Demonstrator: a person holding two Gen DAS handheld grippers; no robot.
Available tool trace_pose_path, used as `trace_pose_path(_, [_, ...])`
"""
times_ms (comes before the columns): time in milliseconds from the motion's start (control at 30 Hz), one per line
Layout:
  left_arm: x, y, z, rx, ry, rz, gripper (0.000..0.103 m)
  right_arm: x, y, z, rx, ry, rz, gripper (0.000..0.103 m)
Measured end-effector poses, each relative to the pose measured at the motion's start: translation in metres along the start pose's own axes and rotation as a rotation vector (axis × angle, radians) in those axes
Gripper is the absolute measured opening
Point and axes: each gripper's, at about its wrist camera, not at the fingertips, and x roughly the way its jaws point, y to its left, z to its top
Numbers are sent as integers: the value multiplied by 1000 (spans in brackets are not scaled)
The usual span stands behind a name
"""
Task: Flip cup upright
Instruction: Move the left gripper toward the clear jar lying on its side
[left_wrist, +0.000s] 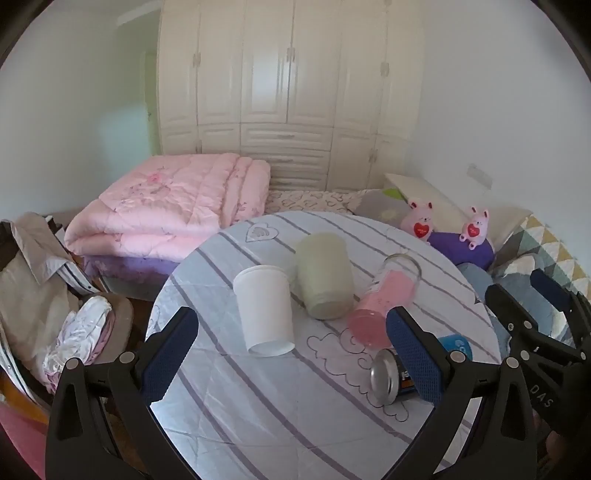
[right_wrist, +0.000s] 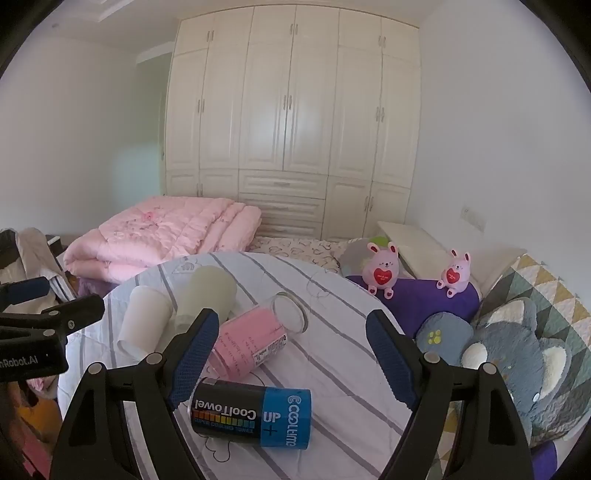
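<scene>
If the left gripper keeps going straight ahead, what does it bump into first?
Probably the white paper cup: it lies on its side just ahead, between the open fingers of the left gripper. Depth is hard to judge, so it might touch the tablecloth first.

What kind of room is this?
Most likely a bedroom: a tall white wardrobe lines the far wall, a folded pink quilt lies on the bed, and plush bunnies sit beside the cloth-covered table.
</scene>
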Motion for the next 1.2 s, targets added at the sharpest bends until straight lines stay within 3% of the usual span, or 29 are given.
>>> trace_pose_path(1200, [35, 14, 4, -18, 109, 30, 103, 29, 9, 5, -11, 74, 29, 83])
